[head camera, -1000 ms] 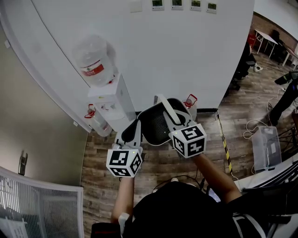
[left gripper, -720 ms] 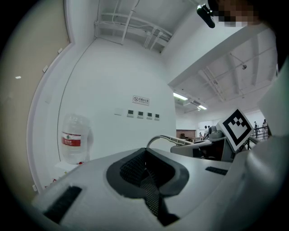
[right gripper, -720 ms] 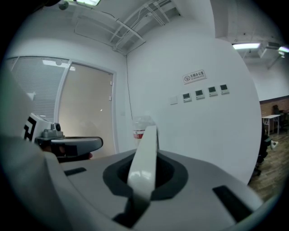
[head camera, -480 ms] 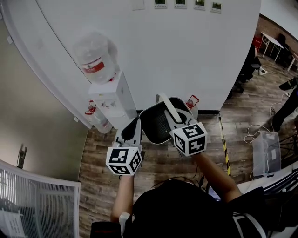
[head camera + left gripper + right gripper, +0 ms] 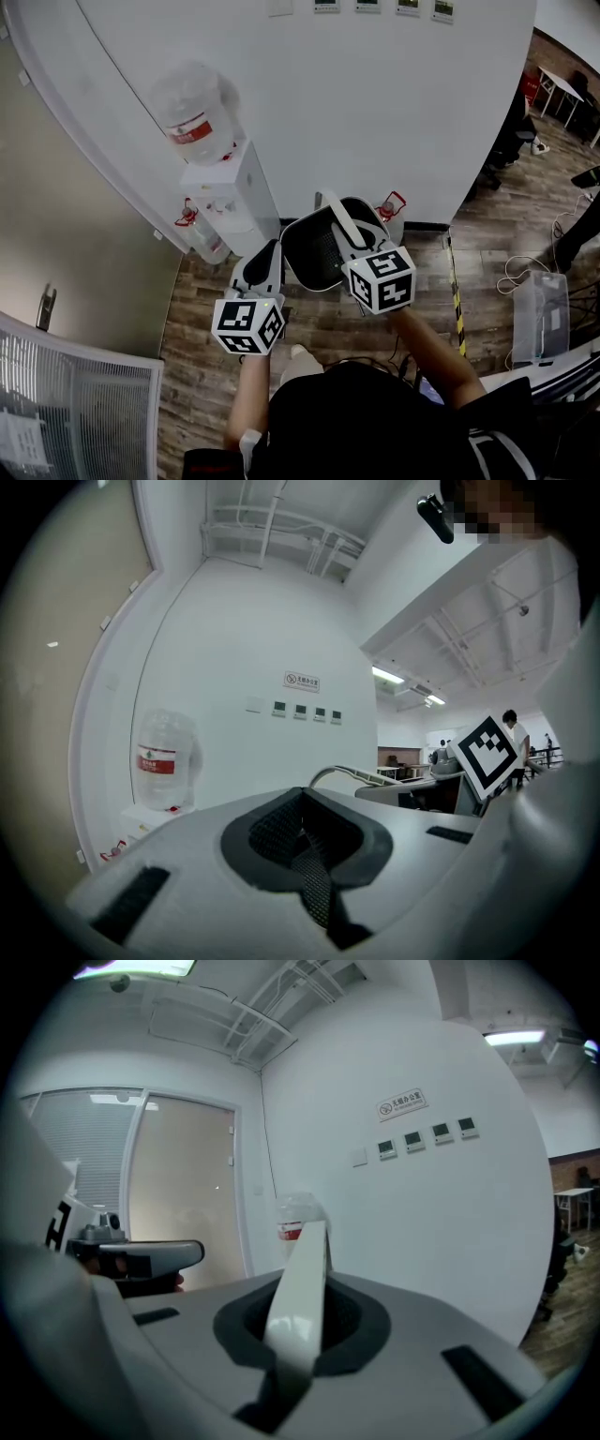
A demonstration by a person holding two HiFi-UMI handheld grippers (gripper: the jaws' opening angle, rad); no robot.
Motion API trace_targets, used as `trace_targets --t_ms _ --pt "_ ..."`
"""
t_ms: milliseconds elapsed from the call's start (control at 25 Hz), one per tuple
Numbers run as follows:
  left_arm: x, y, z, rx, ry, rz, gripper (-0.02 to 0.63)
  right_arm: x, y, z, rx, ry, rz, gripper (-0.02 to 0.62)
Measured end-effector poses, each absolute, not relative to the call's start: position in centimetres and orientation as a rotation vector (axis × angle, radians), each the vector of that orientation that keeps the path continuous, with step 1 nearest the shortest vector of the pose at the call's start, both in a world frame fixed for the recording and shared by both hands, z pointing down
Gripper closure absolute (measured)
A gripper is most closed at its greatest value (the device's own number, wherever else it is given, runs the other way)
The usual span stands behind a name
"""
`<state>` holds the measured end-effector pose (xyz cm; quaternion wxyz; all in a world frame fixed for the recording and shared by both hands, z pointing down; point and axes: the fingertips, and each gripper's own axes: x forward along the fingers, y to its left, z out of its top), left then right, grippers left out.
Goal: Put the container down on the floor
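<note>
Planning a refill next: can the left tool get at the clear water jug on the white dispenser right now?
Probably not: the left tool is clamped on the black mesh container, and the clear water jug stands apart atop the white dispenser.

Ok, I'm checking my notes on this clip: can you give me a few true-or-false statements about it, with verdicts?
1. The right gripper is shut on the white handle of the black mesh container. True.
2. The container rests on the wooden floor. False: it is held above it.
3. A clear bottle sits atop the white water dispenser. True.
4. In the head view the dispenser is right of the container. False: left.
</note>
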<state>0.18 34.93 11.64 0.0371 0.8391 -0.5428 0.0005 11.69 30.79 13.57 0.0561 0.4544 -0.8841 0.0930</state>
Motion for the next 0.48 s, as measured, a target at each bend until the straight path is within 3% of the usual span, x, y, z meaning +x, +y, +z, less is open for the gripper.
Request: trace_targets --t_ms 480 --pt "-0.5 31.8 11.9 2.571 -1.678 -0.003 0.589 11.3 27.8 13.7 1.376 -2.685 0.274 0.563"
